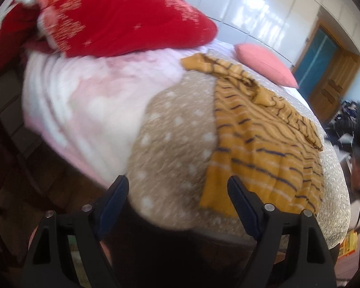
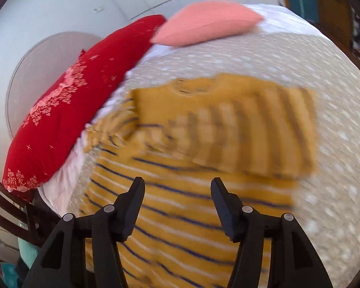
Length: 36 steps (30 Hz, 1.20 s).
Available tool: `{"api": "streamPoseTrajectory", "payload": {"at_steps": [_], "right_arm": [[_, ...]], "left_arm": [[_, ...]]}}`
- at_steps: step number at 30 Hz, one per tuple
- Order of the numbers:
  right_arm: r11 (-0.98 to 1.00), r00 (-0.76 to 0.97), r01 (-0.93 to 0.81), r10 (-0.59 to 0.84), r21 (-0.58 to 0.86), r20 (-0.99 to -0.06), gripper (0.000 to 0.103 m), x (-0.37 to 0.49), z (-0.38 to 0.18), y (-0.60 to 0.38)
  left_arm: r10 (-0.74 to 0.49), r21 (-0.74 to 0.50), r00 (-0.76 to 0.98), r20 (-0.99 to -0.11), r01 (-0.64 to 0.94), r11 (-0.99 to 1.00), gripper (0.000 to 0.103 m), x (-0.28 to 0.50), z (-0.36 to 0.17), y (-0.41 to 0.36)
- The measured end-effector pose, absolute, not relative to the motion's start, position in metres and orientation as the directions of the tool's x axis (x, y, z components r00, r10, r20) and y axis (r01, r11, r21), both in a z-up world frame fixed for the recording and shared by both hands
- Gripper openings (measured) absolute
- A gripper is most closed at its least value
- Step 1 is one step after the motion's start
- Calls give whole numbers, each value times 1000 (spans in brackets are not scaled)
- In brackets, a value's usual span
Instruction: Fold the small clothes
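Observation:
A small mustard-yellow sweater [image 1: 264, 148] with dark and white stripes lies flat on a beige dotted bed cover [image 1: 170, 144]. In the right wrist view a sleeve [image 2: 247, 132] lies folded across the chest of the sweater [image 2: 180, 206], blurred by motion. My right gripper [image 2: 177, 187] hovers over the sweater's lower body, jaws apart with nothing between them. My left gripper [image 1: 177, 187] stands open at the near corner of the bed, just left of the sweater's hem, empty.
A red patterned pillow [image 1: 122, 16] and a pink pillow [image 1: 266, 64] lie at the head of the bed. A pale pink blanket [image 1: 84, 100] covers the left side. White wall, wooden door [image 1: 333, 79] and clutter [image 1: 352, 129] stand at the right.

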State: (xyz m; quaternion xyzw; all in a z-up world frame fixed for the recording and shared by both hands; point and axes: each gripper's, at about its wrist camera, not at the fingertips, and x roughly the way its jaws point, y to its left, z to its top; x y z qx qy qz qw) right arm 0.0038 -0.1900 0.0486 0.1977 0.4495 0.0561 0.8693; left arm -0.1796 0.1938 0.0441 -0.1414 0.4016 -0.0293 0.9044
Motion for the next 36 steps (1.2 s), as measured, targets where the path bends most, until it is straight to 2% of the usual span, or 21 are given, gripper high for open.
{"api": "streamPoseTrajectory", "payload": {"at_steps": [4, 12, 15, 18, 21, 22, 23, 24, 25, 26, 28, 30, 31, 32, 36], "right_arm": [[926, 553, 97, 255, 366, -793, 62, -39, 16, -217], [880, 550, 11, 391, 474, -738, 62, -98, -22, -199], [897, 559, -7, 370, 442, -742, 63, -110, -26, -182], [895, 556, -10, 375, 446, -741, 63, -126, -30, -179], [871, 542, -4, 415, 492, -731, 63, -140, -38, -174], [861, 532, -8, 434, 509, -727, 64, -142, -41, -169], [849, 521, -12, 456, 528, -722, 65, -144, -46, -166], [836, 509, -13, 477, 548, -716, 65, -145, -52, -162], [829, 504, -14, 489, 559, -712, 65, -144, -57, -157], [826, 504, -14, 493, 564, -709, 65, -142, -63, -153], [835, 533, 17, 457, 550, -712, 63, -138, -69, -148], [824, 550, 39, 455, 566, -700, 45, -137, -67, -152], [795, 554, 20, 496, 607, -669, 12, -138, -63, -158], [756, 561, -2, 542, 654, -625, 11, -141, -57, -165], [757, 623, -65, 540, 650, -566, 10, -169, -17, -187]], "left_arm": [[-193, -267, 670, -717, -8, 964, 83, -142, 46, 178], [-342, -330, 580, -739, 131, 935, 84, -98, 25, 138], [-319, -271, 542, -778, 170, 948, 86, -88, 11, 115], [-292, -212, 560, -775, 204, 956, 92, -91, 8, 102], [-321, -242, 536, -781, 214, 946, 90, -94, 7, 101], [-335, -264, 519, -786, 209, 942, 75, -95, 7, 102], [-345, -280, 508, -789, 202, 938, 52, -96, 8, 103], [-360, -307, 492, -793, 188, 933, 43, -99, 10, 107], [-376, -331, 485, -790, 180, 926, 29, -99, 11, 109], [-386, -346, 479, -788, 173, 922, 24, -98, 11, 111], [-392, -371, 467, -792, 141, 918, 20, -96, 11, 115], [-373, -360, 464, -803, 120, 925, 18, -98, 16, 115], [-365, -351, 465, -806, 120, 929, 17, -100, 20, 113], [-359, -343, 468, -807, 123, 931, 17, -102, 24, 110], [-366, -340, 508, -780, 147, 929, 13, -134, 55, 103]]}}
